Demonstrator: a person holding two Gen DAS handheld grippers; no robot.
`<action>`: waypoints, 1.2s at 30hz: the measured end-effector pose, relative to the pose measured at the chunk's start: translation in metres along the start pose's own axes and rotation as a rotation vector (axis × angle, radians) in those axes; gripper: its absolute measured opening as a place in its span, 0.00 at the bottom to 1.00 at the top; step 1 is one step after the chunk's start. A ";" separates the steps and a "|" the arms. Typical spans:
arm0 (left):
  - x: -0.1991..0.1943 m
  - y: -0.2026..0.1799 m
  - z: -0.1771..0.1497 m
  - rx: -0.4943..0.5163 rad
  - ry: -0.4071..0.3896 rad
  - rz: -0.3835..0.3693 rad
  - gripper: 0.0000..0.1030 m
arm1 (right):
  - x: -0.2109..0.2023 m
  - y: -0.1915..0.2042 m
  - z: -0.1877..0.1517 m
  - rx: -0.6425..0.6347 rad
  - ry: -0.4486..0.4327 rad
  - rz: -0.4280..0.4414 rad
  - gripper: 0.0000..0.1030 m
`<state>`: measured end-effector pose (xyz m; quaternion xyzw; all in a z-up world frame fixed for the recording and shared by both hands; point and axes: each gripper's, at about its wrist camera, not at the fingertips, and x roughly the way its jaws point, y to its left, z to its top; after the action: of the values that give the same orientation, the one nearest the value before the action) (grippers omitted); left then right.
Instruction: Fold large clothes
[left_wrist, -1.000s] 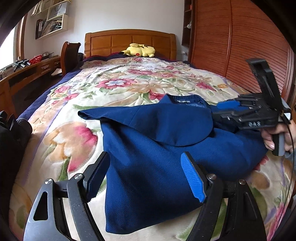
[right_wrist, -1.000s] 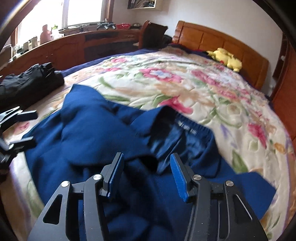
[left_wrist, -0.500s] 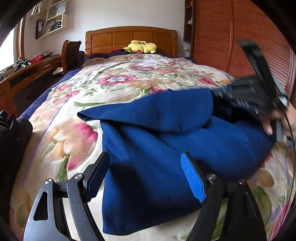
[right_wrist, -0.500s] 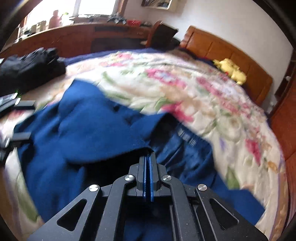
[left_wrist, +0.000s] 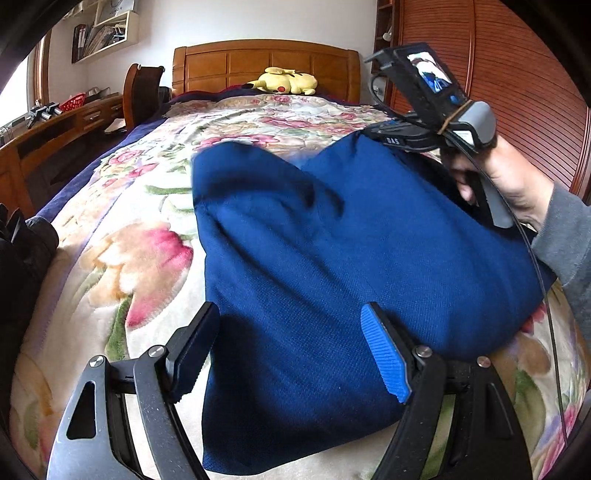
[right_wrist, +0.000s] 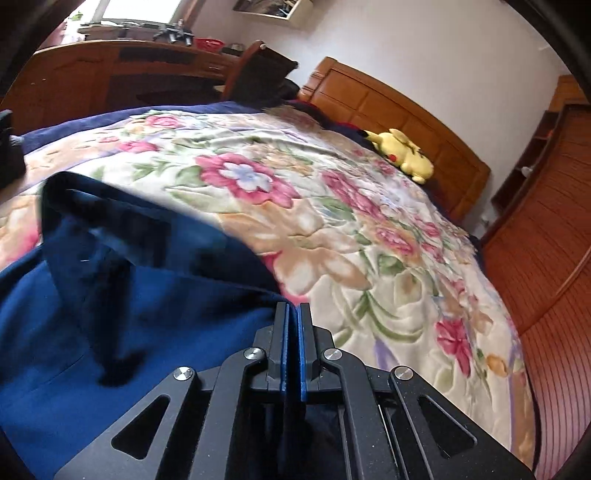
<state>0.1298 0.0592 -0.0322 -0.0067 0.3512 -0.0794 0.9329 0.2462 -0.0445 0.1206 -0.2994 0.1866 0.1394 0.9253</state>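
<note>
A large blue garment (left_wrist: 332, 258) lies on the floral blanket (left_wrist: 140, 251) of the bed. My left gripper (left_wrist: 291, 332) hangs open just above its near part, with cloth below the gap and not pinched. My right gripper (right_wrist: 293, 310) is shut on an edge of the blue garment (right_wrist: 110, 314) and holds it up off the bed. In the left wrist view the right gripper (left_wrist: 402, 136) sits at the raised far right corner of the cloth, held by a hand (left_wrist: 509, 181) in a grey sleeve. The collar is hidden under the lifted fold.
A yellow plush toy (left_wrist: 284, 81) lies by the wooden headboard (left_wrist: 266, 62). A desk (left_wrist: 55, 125) and chair (left_wrist: 140, 92) stand left of the bed, with dark clothes (left_wrist: 22, 251) at the left edge. A wooden wardrobe (left_wrist: 517, 92) lines the right side.
My right gripper shut on the garment's upper part and lifted it up and back, raising the cloth into a tent and covering the collar. My left gripper stayed put, open.
</note>
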 end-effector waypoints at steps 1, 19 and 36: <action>0.000 0.000 0.000 0.001 0.002 0.000 0.77 | -0.004 0.004 0.001 0.004 -0.010 -0.002 0.08; -0.001 -0.005 0.000 0.030 -0.006 0.025 0.77 | -0.080 -0.043 -0.113 0.011 0.100 0.205 0.63; -0.001 -0.006 -0.002 0.043 -0.008 0.046 0.77 | -0.048 -0.014 -0.147 -0.188 0.236 0.170 0.42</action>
<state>0.1274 0.0532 -0.0326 0.0210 0.3458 -0.0653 0.9358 0.1698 -0.1517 0.0383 -0.3820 0.3048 0.1979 0.8497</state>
